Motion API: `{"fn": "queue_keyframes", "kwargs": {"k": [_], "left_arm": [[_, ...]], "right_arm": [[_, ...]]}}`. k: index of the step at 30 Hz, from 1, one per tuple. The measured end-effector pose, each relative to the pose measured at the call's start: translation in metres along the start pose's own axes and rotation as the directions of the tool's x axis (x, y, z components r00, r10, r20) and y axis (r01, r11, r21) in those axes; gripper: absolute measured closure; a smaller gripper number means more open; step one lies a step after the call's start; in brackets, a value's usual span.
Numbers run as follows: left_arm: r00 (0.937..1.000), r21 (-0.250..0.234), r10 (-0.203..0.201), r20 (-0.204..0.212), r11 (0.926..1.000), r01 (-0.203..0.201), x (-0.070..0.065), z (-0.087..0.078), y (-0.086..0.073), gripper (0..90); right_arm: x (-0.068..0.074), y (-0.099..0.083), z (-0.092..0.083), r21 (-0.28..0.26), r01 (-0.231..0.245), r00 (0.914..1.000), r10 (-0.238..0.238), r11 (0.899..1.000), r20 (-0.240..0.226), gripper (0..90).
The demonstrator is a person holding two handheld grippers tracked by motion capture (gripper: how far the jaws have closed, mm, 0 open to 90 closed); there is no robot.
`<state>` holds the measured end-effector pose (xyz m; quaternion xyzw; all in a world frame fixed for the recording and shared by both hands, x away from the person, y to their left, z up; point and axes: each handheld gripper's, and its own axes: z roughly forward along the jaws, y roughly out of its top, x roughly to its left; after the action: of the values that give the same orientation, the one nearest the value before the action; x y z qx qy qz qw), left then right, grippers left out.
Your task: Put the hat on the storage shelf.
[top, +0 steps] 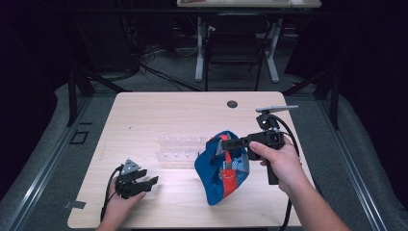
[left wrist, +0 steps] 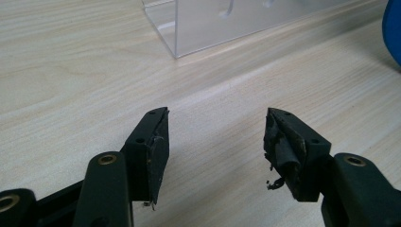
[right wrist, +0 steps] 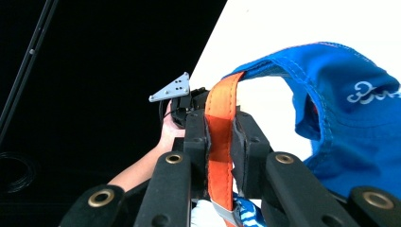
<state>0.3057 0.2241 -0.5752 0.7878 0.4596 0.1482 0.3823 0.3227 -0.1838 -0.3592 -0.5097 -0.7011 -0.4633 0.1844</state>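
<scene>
Blue cap with an orange strap and white lettering hangs crumpled over the table's right half, just beside a clear plastic rack. Right gripper is clamped on the orange strap. Left gripper, jaws spread and empty, rests low at the near-left.

table | clear rack mid-table | chair behind
</scene>
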Motion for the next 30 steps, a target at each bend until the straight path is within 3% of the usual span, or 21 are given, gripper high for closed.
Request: {"fn": "queue_keyframes", "kwargs": {"k": [8,15,30], "left_arm": [[1.0000,0.000,0.003,0.000,1.0000,-0.003,0.000,0.000,0.000,41.5],[1.0000,-0.001,0.002,0.001,1.0000,-0.002,0.000,0.000,0.000,41.5],[1.0000,-0.008,0.000,0.005,1.0000,0.000,-0.002,0.000,0.001,41.9]], "right_arm": [[0.000,0.006,-0.006,-0.021,-0.018,0.9998,0.018,1.000,0.000,77.4],[0.005,0.016,-0.009,-0.050,-0.038,0.9987,0.036,0.998,-0.034,77.5],[0.021,0.037,-0.008,-0.084,-0.022,0.9993,0.019,0.996,-0.033,77.5]]}}
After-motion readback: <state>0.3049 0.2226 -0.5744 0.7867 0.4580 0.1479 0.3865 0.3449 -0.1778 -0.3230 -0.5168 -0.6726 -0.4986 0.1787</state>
